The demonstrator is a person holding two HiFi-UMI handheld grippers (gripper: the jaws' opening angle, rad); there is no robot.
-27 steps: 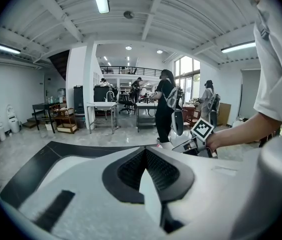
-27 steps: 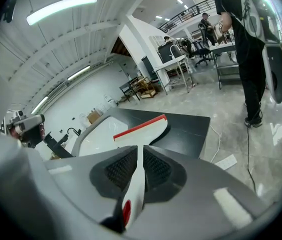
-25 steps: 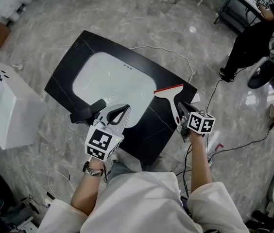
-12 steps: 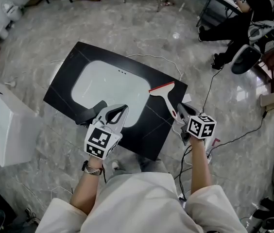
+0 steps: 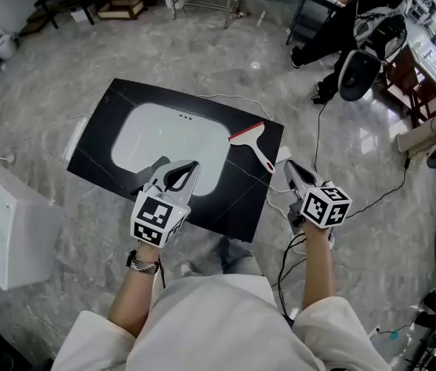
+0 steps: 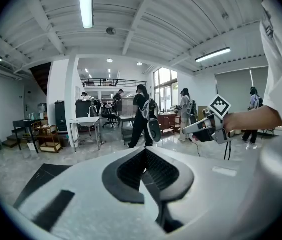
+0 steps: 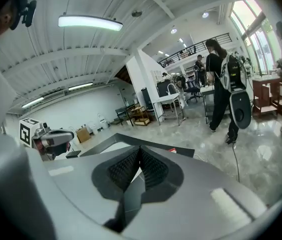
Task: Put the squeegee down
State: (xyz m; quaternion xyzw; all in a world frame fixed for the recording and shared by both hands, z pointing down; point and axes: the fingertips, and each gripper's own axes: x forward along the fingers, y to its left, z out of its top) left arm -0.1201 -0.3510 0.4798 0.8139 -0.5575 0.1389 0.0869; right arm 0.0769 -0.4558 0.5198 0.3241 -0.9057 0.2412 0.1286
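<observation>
A white rectangular box [image 5: 5, 222] stands on the grey marbled floor [image 5: 56, 76] at far left. Beside it lies a large flat black panel [image 5: 102, 149] with a rounded pale pane [image 5: 164, 141] in its middle. The left gripper [image 5: 188, 170] hovers over the pane's near side, its 2 jaws pressed together on nothing. Its cube [image 5: 156, 221] carries black-and-white square markers. The squeegee with a red blade and white handle [image 5: 253, 147] lies flat on the panel's right part, apart from both grippers. The right gripper [image 5: 289, 168], near the handle's end, likewise has its jaws together and empty. A person in dark clothing [image 5: 342, 14] is at far right.
</observation>
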